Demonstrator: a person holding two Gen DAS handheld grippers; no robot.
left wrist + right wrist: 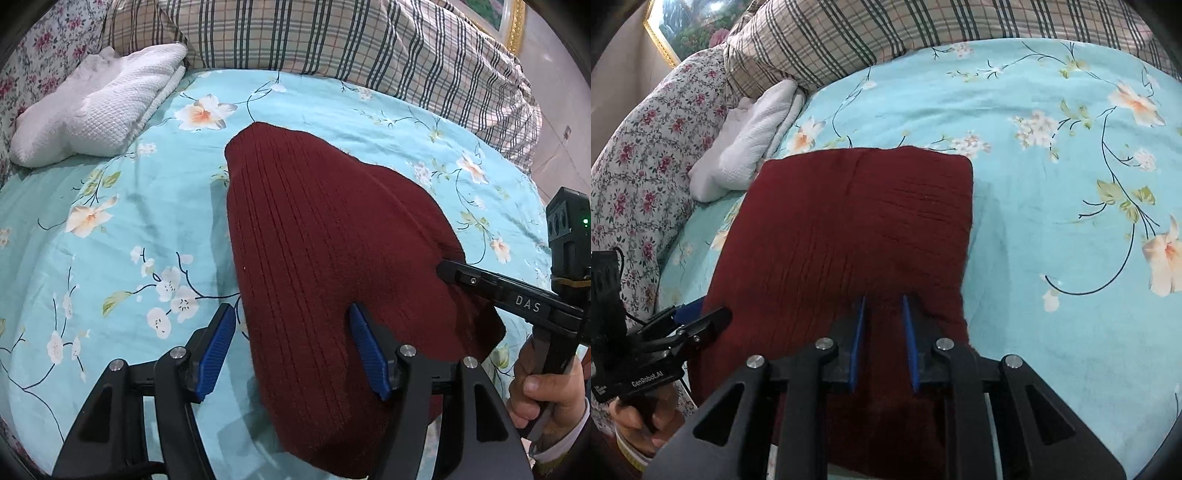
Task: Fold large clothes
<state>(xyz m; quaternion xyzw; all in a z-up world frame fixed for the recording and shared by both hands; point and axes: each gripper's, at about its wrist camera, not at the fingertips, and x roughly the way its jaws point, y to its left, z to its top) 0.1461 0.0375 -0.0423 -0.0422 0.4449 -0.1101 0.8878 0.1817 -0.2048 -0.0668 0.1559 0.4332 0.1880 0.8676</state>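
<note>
A dark red ribbed knit garment point(325, 251) lies folded into a rectangle on the light blue floral bedsheet point(110, 221); it also shows in the right wrist view point(849, 229). My left gripper point(291, 314) is open, its blue pads astride the garment's near left edge. My right gripper point(882, 299) has its blue pads a small gap apart over the garment's near edge, with knit bunched at the tips. The right gripper also shows at the garment's right side in the left wrist view point(443, 267). The left gripper shows at the lower left of the right wrist view point(701, 317).
A folded white towel point(96, 107) lies at the back left of the bed, also in the right wrist view point(750, 144). Plaid pillows point(332, 40) line the far side. A floral quilt point(646, 155) lies on the left. A framed picture point(687, 26) hangs behind.
</note>
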